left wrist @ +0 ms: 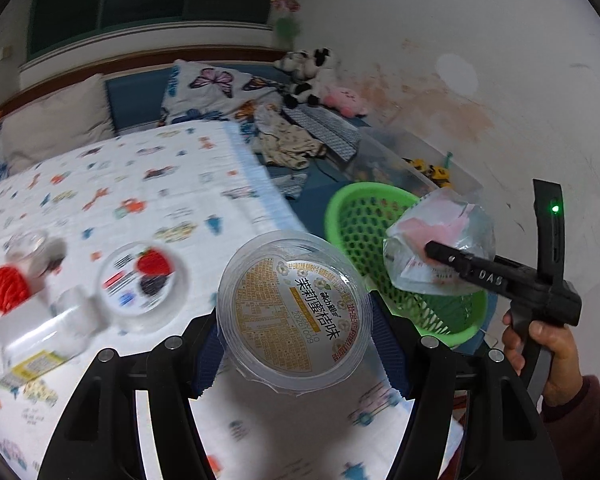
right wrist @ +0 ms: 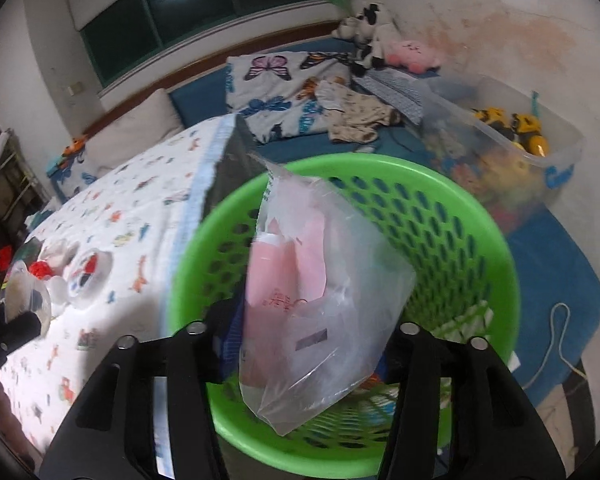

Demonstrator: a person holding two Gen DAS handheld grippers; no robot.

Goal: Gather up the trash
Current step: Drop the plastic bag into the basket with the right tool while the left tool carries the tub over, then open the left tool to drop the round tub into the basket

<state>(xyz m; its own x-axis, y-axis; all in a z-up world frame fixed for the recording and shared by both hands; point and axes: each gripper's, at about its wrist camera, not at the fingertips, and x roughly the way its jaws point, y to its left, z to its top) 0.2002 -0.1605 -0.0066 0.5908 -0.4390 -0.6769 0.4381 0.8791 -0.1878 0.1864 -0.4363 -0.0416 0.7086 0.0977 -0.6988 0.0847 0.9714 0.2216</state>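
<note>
Bag (right wrist: pixel 320 300) in right gripper (right wrist: pixel 300 344)

A dark window (right wrist: pixel 204 12) reflects a ceiling lamp above the bed (left wrist: pixel 112 200); the white wall (left wrist: pixel 460 92) is stained.

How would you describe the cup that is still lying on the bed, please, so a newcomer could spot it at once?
On the bed's patterned white sheet, left of the green basket, loose trash lies in a cluster. The clear plastic cup there has red and dark fruit on its lid, while the left gripper's cup has a yellow label.
</note>
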